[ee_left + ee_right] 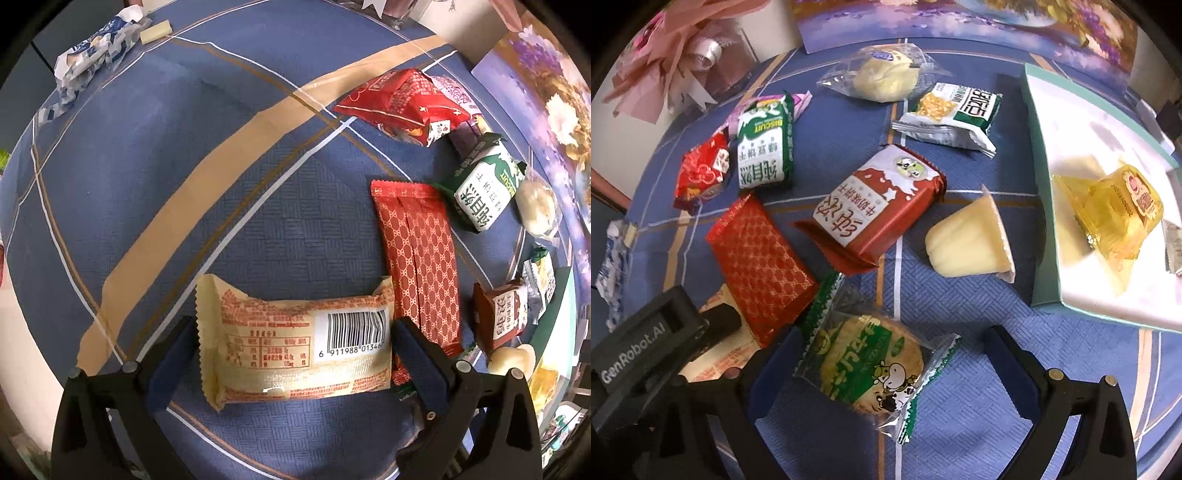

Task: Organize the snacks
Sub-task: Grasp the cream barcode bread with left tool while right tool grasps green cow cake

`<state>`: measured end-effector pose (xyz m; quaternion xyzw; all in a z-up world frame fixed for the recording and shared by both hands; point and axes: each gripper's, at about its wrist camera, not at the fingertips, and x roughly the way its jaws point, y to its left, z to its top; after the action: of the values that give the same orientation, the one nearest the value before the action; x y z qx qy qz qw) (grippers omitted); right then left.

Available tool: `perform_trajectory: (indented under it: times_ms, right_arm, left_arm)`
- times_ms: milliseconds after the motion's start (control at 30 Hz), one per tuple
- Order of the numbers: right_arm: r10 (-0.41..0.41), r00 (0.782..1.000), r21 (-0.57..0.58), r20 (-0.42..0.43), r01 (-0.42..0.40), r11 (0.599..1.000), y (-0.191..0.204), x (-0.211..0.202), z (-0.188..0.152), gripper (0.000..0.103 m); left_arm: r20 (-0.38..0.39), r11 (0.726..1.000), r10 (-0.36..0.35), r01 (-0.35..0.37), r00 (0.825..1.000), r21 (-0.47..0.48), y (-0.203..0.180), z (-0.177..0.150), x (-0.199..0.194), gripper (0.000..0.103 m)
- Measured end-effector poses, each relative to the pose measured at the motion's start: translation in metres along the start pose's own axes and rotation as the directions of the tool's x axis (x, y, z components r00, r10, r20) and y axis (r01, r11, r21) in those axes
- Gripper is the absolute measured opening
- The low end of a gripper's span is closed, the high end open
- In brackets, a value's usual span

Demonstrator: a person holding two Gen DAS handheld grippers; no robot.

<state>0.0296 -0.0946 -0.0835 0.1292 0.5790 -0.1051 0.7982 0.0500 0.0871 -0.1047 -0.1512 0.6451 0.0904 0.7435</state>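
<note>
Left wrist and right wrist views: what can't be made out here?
- Left wrist view: whether the left claw actually pinches the beige snack pack; its fingers flank both ends, contact unclear.
- Left wrist view: the barcode's last digits are covered by the right finger.
- Right wrist view: the beige pack is mostly hidden by the left claw's body.
- Right wrist view: a silver wrapper in the white tray is cut off by the frame edge.
</note>
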Motion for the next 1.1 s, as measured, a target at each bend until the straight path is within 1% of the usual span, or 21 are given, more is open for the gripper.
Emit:
perform_trajectory:
  times_ms: [67, 233, 300, 333, 433, 500, 533, 567, 633, 800, 900, 967, 1100]
  right_arm:
    - [-0.009, 1.000, -0.013, -0.004, 0.009, 1.000, 0.004, 0.002, -0.002, 0.101]
    - [-0.007, 1.000, -0.026, -0.026, 0.006, 1.000, 0.006, 0.000, -0.011, 0.099]
    - [-0.002, 1.000, -0.029, -0.030, 0.001, 1.000, 0.006, -0.001, -0.013, 0.097]
    - [0.000, 1.000, -0.034, -0.031, -0.001, 0.999, -0.003, -0.009, -0.021, 0.094]
    - [0.002, 1.000, -0.039, -0.028, -0.003, 0.999, -0.005, -0.012, -0.024, 0.087]
    - [0.008, 1.000, -0.040, -0.026, -0.009, 0.999, -0.010, -0.016, -0.023, 0.083]
    - [0.011, 1.000, -0.040, -0.024, -0.012, 0.999, -0.011, -0.018, -0.023, 0.081]
    - [0.014, 1.000, -0.041, -0.022, -0.015, 0.999, -0.013, -0.019, -0.023, 0.079]
    - [0.011, 1.000, -0.048, -0.018, -0.012, 0.999, -0.011, -0.018, -0.025, 0.075]
    - [0.002, 1.000, -0.065, -0.015, -0.003, 0.998, -0.010, -0.019, -0.027, 0.072]
    - [-0.007, 1.000, -0.074, -0.014, 0.006, 0.997, -0.009, -0.021, -0.026, 0.069]
    - [-0.013, 1.000, -0.073, -0.012, 0.012, 0.997, -0.008, -0.023, -0.026, 0.065]
    - [-0.007, 1.000, -0.075, -0.018, 0.006, 0.997, -0.005, -0.024, -0.025, 0.062]
  left_arm:
    - [-0.010, 1.000, 0.005, -0.005, 1.000, 0.002, -0.003, 0.000, 0.002, 0.103]
    - [-0.005, 1.000, 0.021, -0.021, 1.000, 0.015, -0.014, 0.000, 0.002, 0.103]
    - [-0.001, 0.999, 0.028, -0.028, 1.000, 0.027, -0.017, 0.000, 0.001, 0.103]
    - [-0.002, 0.999, 0.029, -0.029, 1.000, 0.033, -0.019, -0.001, 0.001, 0.103]
    - [-0.006, 0.999, 0.021, -0.020, 1.000, 0.031, -0.021, -0.004, 0.003, 0.101]
    - [-0.010, 1.000, 0.004, -0.003, 1.000, 0.028, -0.021, -0.004, 0.003, 0.096]
    - [-0.013, 1.000, -0.002, 0.002, 1.000, 0.025, -0.022, -0.004, 0.003, 0.096]
    - [-0.011, 1.000, -0.002, 0.002, 1.000, 0.022, -0.031, -0.008, 0.011, 0.095]
    - [-0.009, 1.000, -0.003, 0.004, 1.000, 0.025, -0.033, -0.008, 0.010, 0.094]
    - [0.001, 0.999, -0.021, 0.021, 1.000, 0.026, -0.029, -0.006, 0.005, 0.084]
    - [0.001, 0.999, -0.029, 0.029, 1.000, 0.023, -0.029, -0.005, 0.000, 0.081]
    - [0.004, 0.999, -0.035, 0.035, 0.999, 0.019, -0.029, -0.004, -0.002, 0.079]
    - [0.010, 0.999, -0.041, 0.041, 0.999, 0.023, -0.026, -0.002, -0.010, 0.074]
